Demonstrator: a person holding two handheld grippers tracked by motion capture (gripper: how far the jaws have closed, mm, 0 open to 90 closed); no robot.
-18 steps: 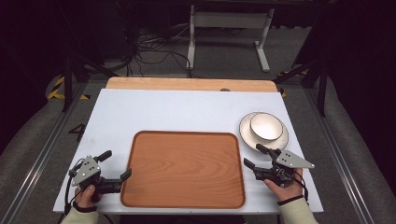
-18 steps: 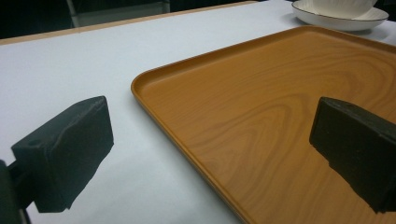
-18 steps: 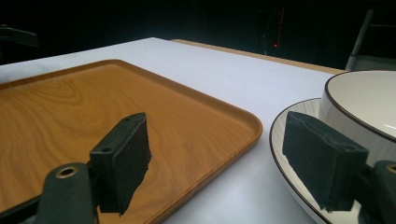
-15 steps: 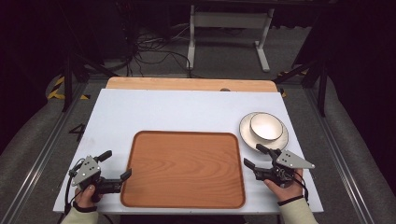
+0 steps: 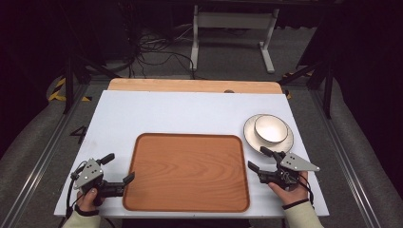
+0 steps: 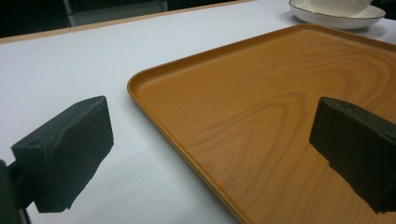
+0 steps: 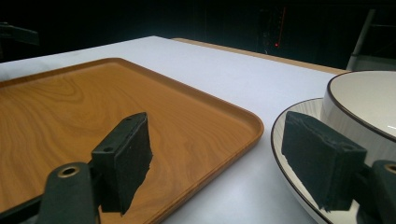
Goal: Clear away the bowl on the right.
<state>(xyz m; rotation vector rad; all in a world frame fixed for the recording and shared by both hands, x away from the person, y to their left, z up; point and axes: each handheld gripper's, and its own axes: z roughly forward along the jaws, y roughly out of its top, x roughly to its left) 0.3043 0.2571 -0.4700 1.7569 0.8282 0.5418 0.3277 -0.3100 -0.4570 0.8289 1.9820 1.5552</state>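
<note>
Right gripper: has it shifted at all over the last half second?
No. The right gripper sits at the same spot beside the tray's right edge, just short of the plate, jaws open.

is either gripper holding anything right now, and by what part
Nothing is held. The left gripper is open beside the tray, and the right gripper is open near the plate with the bowl, touching neither.

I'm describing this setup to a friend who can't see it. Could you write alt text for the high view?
A person's hands hold open black tongs, the left tongs and right tongs, on either side of a bare wooden tray on a white table. A white bowl sits on a plate just beyond the right tongs.
</note>
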